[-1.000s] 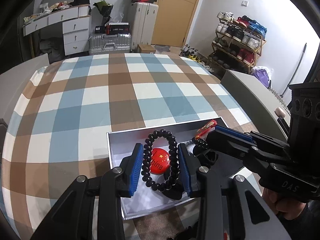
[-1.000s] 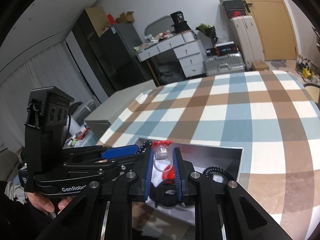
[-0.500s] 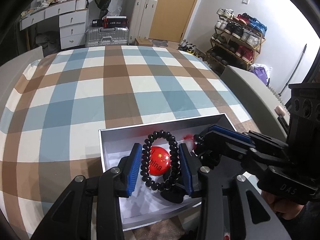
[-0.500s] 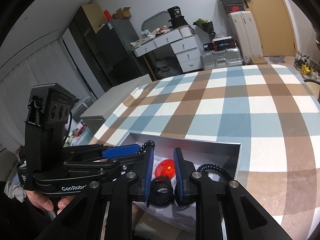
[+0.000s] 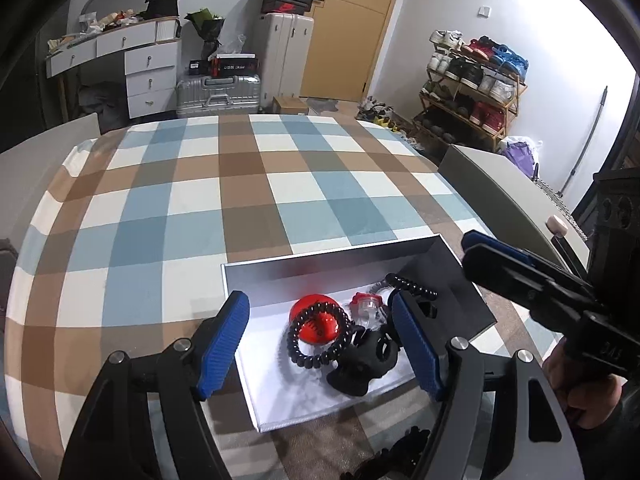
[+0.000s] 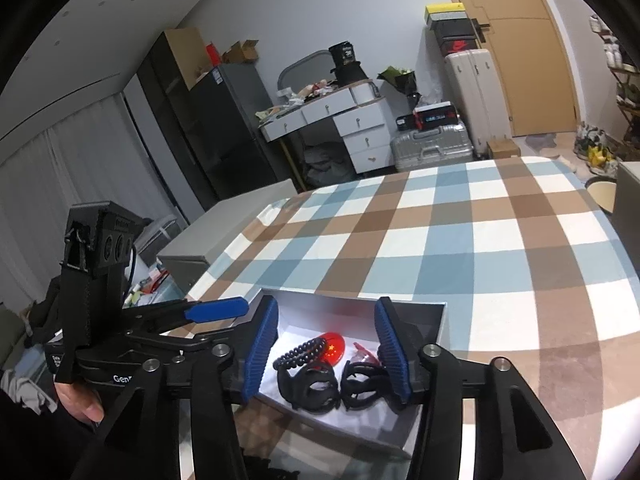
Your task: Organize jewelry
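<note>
A shallow open box [image 5: 320, 266] [image 6: 440, 316] with a white floor sits on the checked tablecloth. In it lie a black bead bracelet [image 5: 318, 334] [image 6: 300, 354] over a red round badge [image 5: 316, 318] [image 6: 334, 348], a clear and red clip [image 5: 366, 306], a black coiled band [image 5: 412, 286] and black hair claws [image 5: 366, 364] [image 6: 316, 390]. My left gripper [image 5: 320, 338] is open and empty above the box. My right gripper [image 6: 326, 350] is open and empty over the box too, and it shows at the right in the left wrist view [image 5: 520, 272].
The checked tablecloth [image 5: 248, 200] stretches away beyond the box. Grey chair backs stand at the table's right [image 5: 500, 184] and left [image 6: 224, 232]. More black beads [image 5: 392, 460] lie on the cloth near the front edge.
My left gripper opened and let the black bead bracelet drop into the box. My right gripper opened as well, and the clear and red clip now lies in the box.
</note>
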